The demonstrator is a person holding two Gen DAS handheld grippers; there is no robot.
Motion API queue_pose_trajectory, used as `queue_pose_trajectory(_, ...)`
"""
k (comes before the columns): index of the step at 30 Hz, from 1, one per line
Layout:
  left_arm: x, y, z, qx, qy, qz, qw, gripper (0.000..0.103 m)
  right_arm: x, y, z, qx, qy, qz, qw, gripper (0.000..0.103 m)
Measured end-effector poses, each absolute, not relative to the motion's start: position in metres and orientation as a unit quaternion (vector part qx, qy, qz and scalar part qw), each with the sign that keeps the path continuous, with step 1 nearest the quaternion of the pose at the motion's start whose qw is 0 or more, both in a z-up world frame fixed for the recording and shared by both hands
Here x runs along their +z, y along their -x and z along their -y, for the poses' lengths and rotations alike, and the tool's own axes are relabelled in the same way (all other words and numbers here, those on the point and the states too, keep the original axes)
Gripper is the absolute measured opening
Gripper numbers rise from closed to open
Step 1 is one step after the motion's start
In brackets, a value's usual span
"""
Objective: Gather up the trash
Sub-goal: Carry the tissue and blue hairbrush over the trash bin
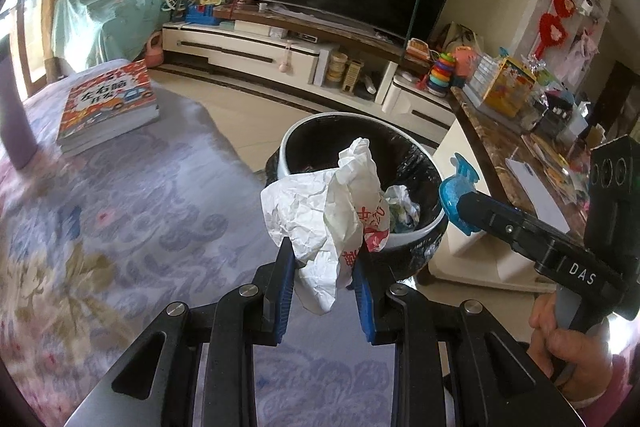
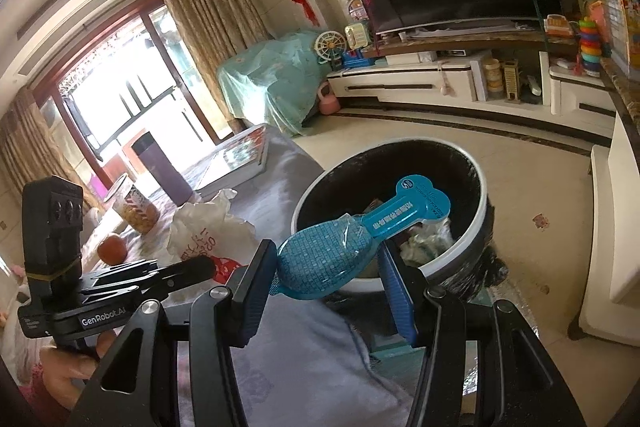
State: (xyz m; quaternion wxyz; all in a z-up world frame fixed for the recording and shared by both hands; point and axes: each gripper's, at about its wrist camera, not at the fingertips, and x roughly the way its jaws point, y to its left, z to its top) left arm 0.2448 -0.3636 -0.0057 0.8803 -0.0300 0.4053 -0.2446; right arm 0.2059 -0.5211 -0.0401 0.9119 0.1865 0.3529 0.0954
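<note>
My left gripper point(image 1: 322, 259) is shut on a crumpled white plastic bag with red print point(image 1: 324, 203) and holds it just before the rim of the round black trash bin with a white rim point(image 1: 420, 155). My right gripper point(image 2: 326, 267) is shut on a blue plastic package with a bone-shaped tab point(image 2: 340, 251), held over the bin's point(image 2: 478, 183) near edge. The right gripper with the blue package point(image 1: 456, 195) also shows in the left wrist view, right of the bin. The left gripper with the bag point(image 2: 200, 231) shows in the right wrist view. Crumpled trash point(image 1: 402, 209) lies in the bin.
A purple floral cloth covers the table point(image 1: 120, 227). On it lie a stack of books point(image 1: 108, 103), a purple cup point(image 2: 158, 167), a can point(image 2: 136, 205) and an orange fruit point(image 2: 112, 247). A TV cabinet point(image 1: 280, 55) stands across the floor; a cluttered counter point(image 1: 532, 131) is right.
</note>
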Motion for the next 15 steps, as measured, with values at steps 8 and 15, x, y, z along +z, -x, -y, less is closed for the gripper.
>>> queue_pose_trajectory(8,-0.009,-0.268,0.384,-0.248,0.029,-0.407,0.879,0.026,-0.046,-0.222,0.538,0.087,-0.186,-0.361,0.91,0.053)
queue_pose_trajectory(15,-0.01,-0.283,0.4,-0.249,0.021,-0.406,0.879,0.026,-0.051,-0.232,0.544,0.088,-0.183,-0.366,0.908,0.053)
